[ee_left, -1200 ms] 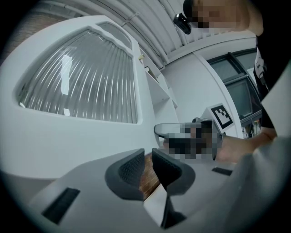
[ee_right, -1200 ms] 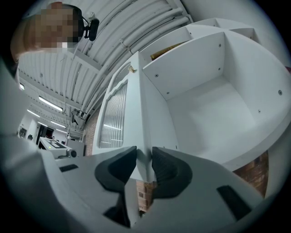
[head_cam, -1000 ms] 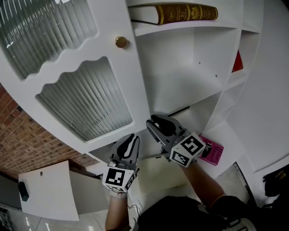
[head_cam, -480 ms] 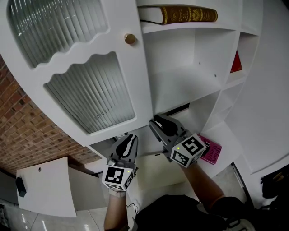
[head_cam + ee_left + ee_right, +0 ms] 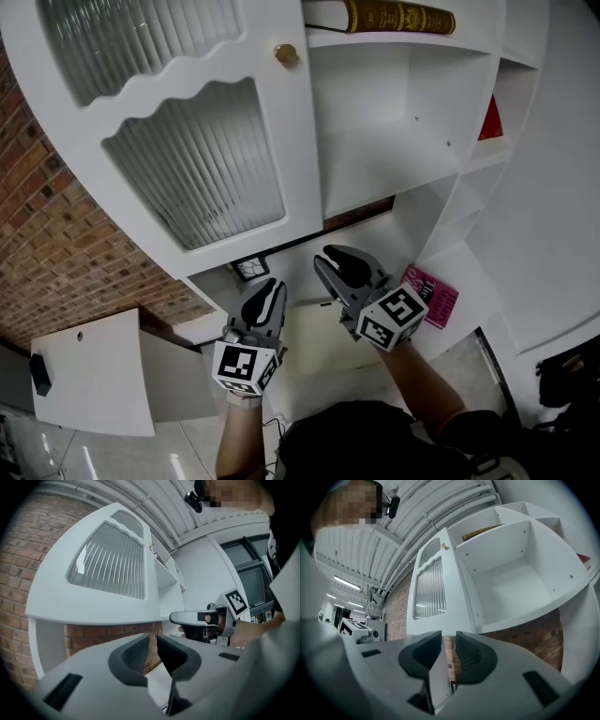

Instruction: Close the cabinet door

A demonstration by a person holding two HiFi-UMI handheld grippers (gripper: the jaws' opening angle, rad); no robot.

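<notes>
The white cabinet door [image 5: 187, 141] has ribbed glass panes and a brass knob [image 5: 286, 54]. It stands partly swung across the open shelves [image 5: 375, 159]. My left gripper [image 5: 270, 289] is below the door's lower edge, shut with nothing in it and apart from the door. My right gripper [image 5: 339, 258] is just right of it under the shelf unit, also shut and holding nothing. The left gripper view shows the door [image 5: 108, 569] from below, with my left gripper [image 5: 153, 651] low and the right gripper [image 5: 197, 618] beside it. In the right gripper view my right gripper [image 5: 449, 648] points up at the door [image 5: 433, 592].
A brown and gold book [image 5: 398, 16] lies on the top shelf, and a red item [image 5: 491, 119] stands in the right compartment. A pink booklet [image 5: 433, 295] lies on the lower ledge. A brick wall [image 5: 66, 253] is on the left, with a lower white door [image 5: 94, 375] standing open.
The door has swung to the right, covering more of the shelves and the book's left end. Both grippers stayed low under the cabinet, barely shifting.
</notes>
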